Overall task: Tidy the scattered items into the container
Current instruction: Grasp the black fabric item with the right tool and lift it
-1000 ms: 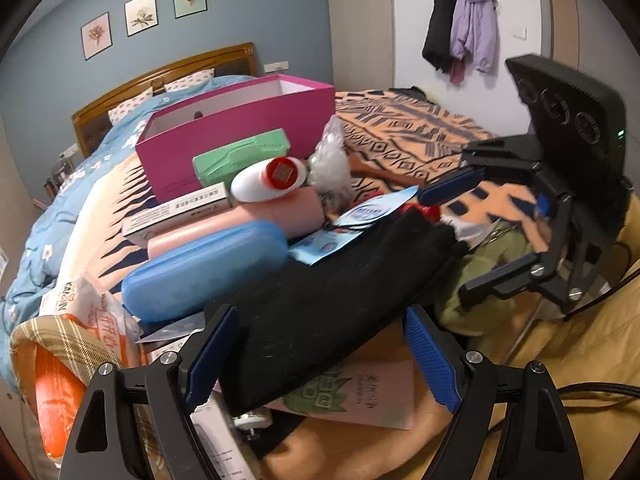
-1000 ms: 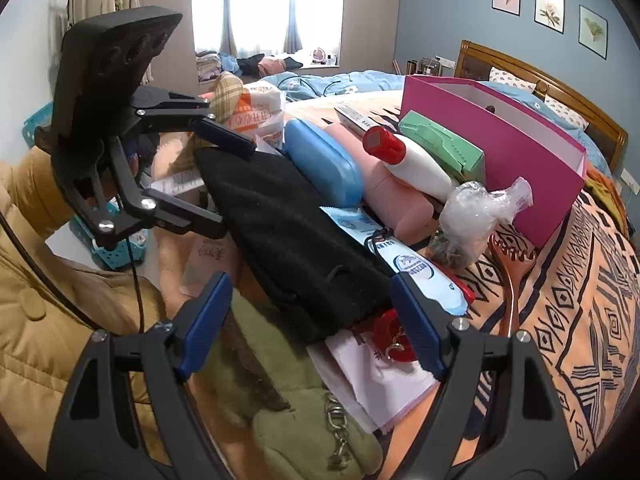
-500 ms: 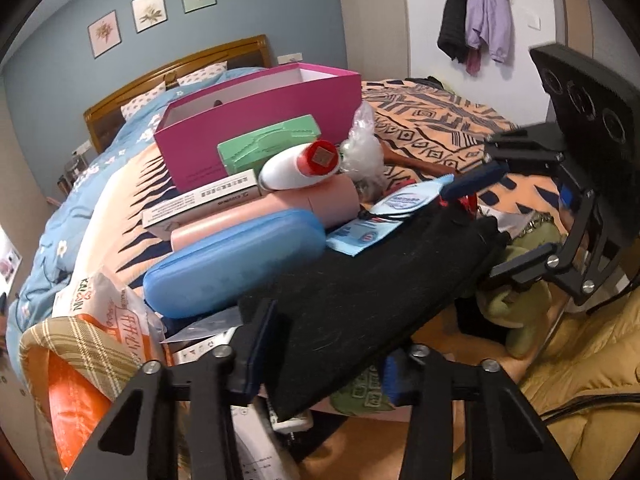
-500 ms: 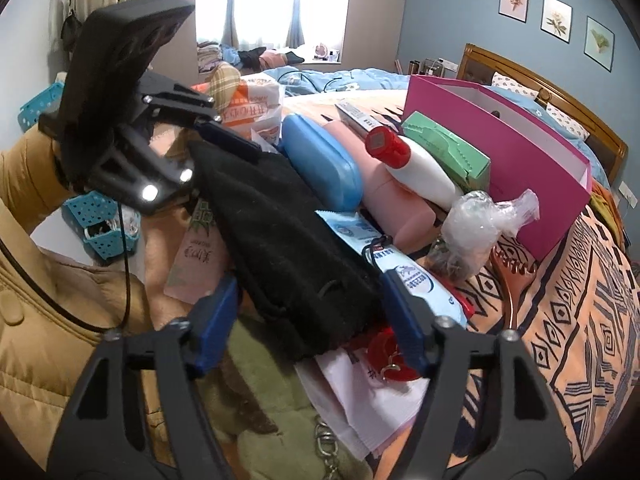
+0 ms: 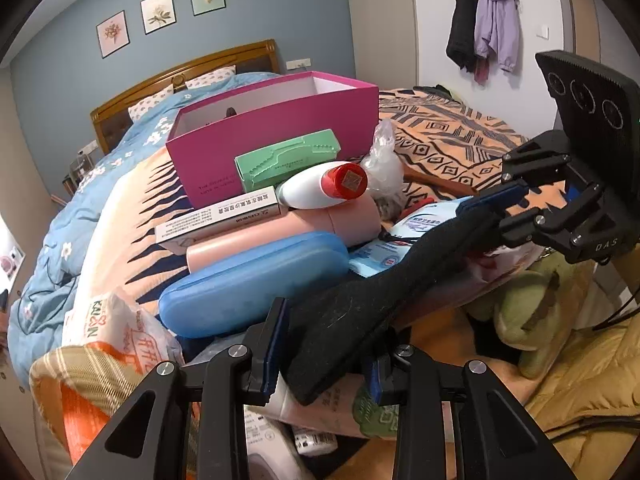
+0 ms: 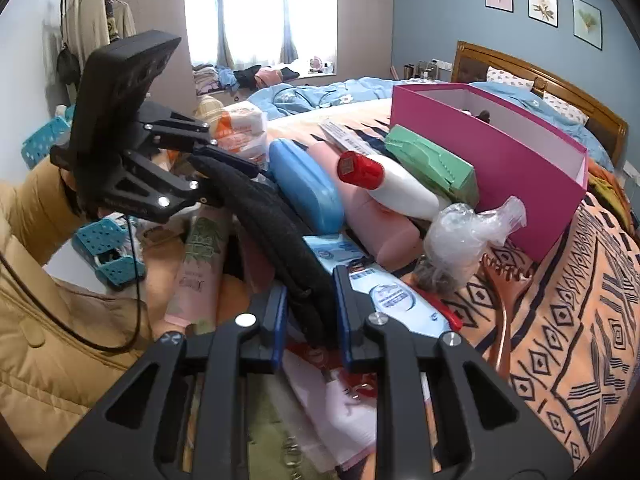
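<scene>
Now you have the black cloth (image 5: 360, 300) held at both ends, one end in each gripper. It lies in front of the pink box (image 5: 280, 128), on top of the pile on the bed, and it sags a little in the middle. Your left gripper (image 5: 324, 344) is squeezing one end, and its jaws are closing with the cloth bunched between them. Your right gripper (image 6: 310, 312) is doing the same at the other end, jaws closing on the cloth.

The cloth looks soft and floppy. It is likely light, and it will not break. It will bend and droop, so holding both ends is a good way to carry it. Pinch a thick bunch, not just a thin edge, or it may slip out.

The blue case (image 5: 252, 280) sits just beside the cloth, between it and the box. A wipes pack (image 6: 376, 288) lies under the cloth's edge near your right gripper. Lift slowly, so the fuzzy cloth does not drag these along.
</scene>
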Available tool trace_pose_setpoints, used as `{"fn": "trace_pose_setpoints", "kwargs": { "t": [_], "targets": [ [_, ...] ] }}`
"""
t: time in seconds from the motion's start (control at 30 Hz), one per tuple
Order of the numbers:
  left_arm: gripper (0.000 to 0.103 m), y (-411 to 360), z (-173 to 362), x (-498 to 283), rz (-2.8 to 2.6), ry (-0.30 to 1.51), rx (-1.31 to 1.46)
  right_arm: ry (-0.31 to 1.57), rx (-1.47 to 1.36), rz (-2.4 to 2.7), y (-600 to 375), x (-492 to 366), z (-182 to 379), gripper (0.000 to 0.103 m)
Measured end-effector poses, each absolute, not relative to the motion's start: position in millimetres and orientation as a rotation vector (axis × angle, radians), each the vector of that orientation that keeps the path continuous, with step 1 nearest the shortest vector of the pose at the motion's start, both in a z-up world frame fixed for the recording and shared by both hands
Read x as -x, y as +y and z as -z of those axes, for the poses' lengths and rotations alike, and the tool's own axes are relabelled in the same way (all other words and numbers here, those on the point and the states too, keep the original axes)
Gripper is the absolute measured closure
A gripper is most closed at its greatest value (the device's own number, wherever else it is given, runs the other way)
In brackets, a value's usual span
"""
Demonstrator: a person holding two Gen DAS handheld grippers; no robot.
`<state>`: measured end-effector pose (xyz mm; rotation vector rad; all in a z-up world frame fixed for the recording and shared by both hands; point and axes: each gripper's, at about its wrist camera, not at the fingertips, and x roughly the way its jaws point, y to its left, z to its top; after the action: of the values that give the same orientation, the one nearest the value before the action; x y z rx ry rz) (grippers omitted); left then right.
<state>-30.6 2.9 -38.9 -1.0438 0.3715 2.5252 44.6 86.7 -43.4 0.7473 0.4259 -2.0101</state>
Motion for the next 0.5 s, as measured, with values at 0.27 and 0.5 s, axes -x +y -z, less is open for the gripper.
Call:
{"fn": "trace_pose_setpoints", "kwargs": {
  "t": [0.27, 0.5],
  "targets": [
    [0.089, -4, 38, 42, -2.542, 0.304, 1.051, 0.332, -0.77, 2.0, 94, -33, 47, 0.078],
    [0.093, -9, 26, 44, -2.55, 0.233, 1.018, 0.271, -0.727, 1.992, 100, -32, 34, 0.085]
  ]
}}
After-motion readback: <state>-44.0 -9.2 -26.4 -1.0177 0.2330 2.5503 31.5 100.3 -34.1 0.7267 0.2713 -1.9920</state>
